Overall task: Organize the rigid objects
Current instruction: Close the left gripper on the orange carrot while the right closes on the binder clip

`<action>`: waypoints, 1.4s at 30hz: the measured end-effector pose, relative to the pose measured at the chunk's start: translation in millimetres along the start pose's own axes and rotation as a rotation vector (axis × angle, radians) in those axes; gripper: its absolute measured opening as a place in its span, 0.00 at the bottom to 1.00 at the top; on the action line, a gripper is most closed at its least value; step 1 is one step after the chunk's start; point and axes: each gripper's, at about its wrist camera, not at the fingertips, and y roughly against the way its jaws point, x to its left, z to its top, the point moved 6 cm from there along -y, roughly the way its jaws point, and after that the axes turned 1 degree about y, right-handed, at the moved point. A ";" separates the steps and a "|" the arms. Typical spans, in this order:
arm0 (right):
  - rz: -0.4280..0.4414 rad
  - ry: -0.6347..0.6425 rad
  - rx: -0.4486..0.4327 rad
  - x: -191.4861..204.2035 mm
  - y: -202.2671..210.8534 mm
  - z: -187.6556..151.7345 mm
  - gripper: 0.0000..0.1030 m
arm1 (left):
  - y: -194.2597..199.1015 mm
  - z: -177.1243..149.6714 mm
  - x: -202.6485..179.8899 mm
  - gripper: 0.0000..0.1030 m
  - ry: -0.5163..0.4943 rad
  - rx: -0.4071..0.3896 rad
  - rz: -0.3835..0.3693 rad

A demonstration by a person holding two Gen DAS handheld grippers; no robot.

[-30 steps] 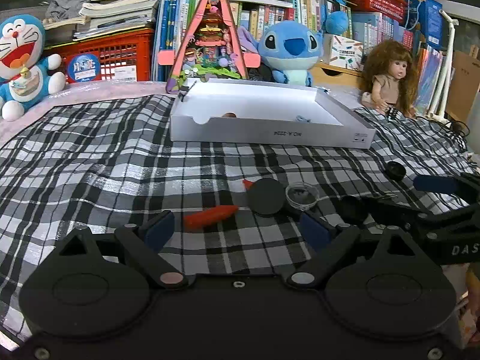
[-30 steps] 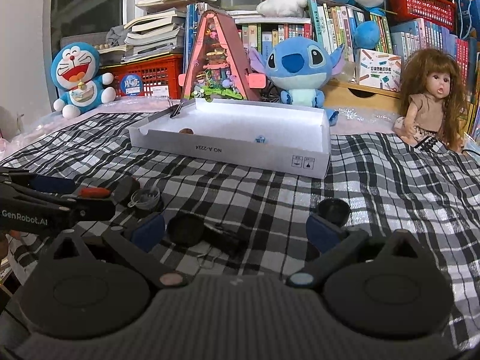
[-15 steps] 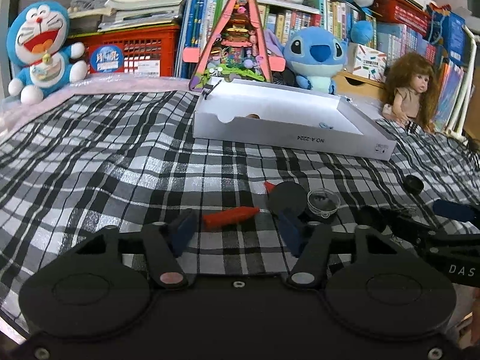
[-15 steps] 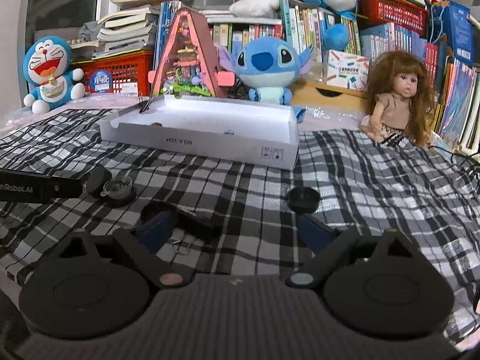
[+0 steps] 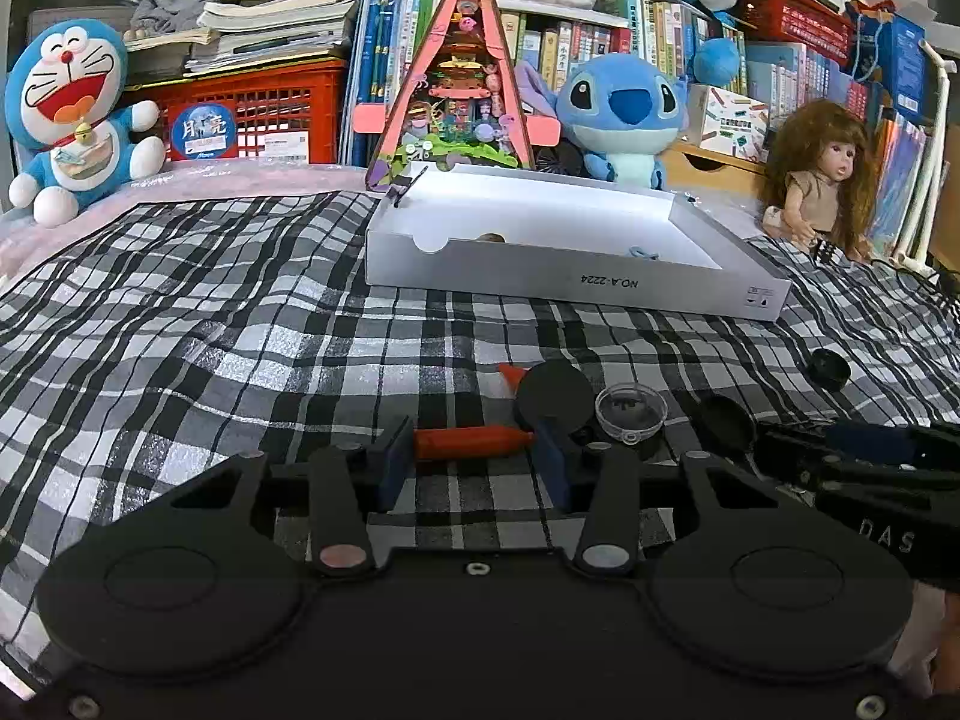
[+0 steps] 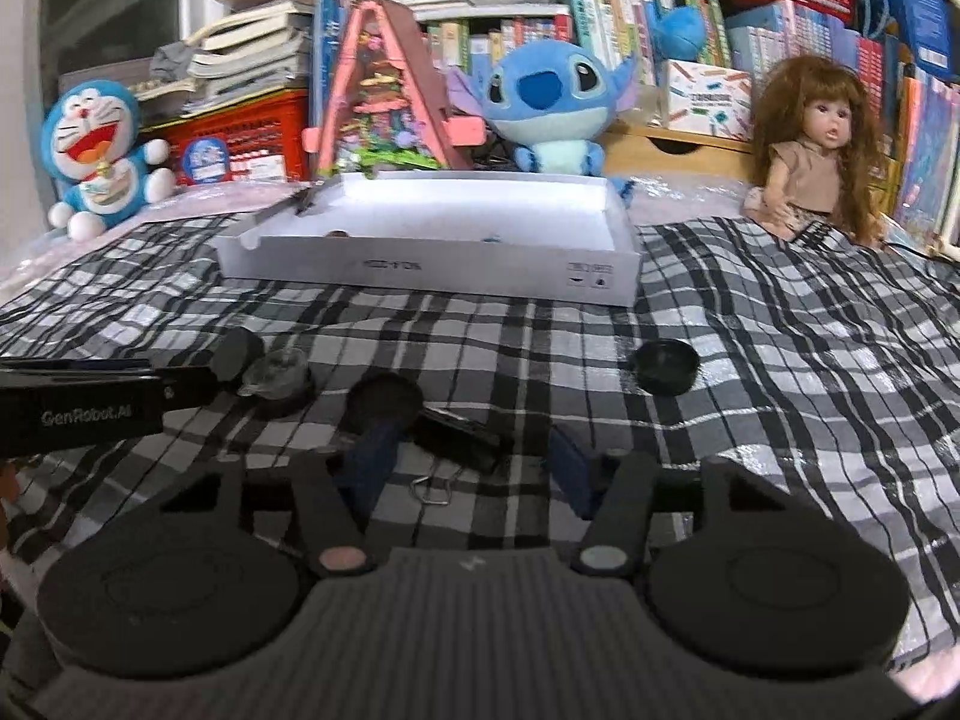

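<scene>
Right now my left gripper [image 5: 474, 459] has just been closing, and its blue pads bracket the red marker [image 5: 471, 443] lengthwise, touching or very nearly touching both ends on the plaid cloth [image 5: 240, 330]. My right gripper [image 6: 471, 465] has also been narrowing around the black binder clip [image 6: 459, 432], yet a gap remains at its right pad, so nothing is gripped there. To lift cleanly I would squeeze the marker's ends squarely, since an end-to-end hold may pivot. I'd then carry both toward the white box [image 5: 570, 288] at twelve o'clock, clearing the black disc [image 5: 555, 399] and clear cap [image 5: 631, 411] at one o'clock.
</scene>
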 end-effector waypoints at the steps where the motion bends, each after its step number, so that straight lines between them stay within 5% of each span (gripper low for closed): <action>1: -0.005 -0.002 0.003 -2.0 -0.1 -0.2 0.61 | 0.2 -0.2 0.8 0.41 -0.005 0.000 -0.001; 15: -0.055 -0.055 0.008 -27.5 1.8 -1.0 0.63 | 4.5 -0.9 22.3 0.44 -0.022 0.003 0.041; 19: -0.076 -0.087 -0.006 -25.5 1.5 0.4 0.70 | 4.3 -1.0 23.0 0.45 -0.024 0.000 0.048; 22: -0.172 -0.091 -0.075 -22.3 7.2 1.0 0.83 | 4.7 -1.3 21.6 0.43 -0.025 -0.003 0.055; 29: -0.222 -0.173 -0.076 -17.9 8.5 -2.7 0.83 | 3.8 -0.5 15.2 0.41 -0.021 -0.003 0.048; 35: -0.206 -0.246 -0.093 -19.4 21.3 -8.3 0.52 | 3.8 -0.2 13.6 0.41 -0.022 -0.004 0.047; 42: -0.073 -0.224 -0.070 -11.7 30.6 -11.9 0.34 | 3.8 -0.4 10.7 0.41 -0.024 -0.006 0.046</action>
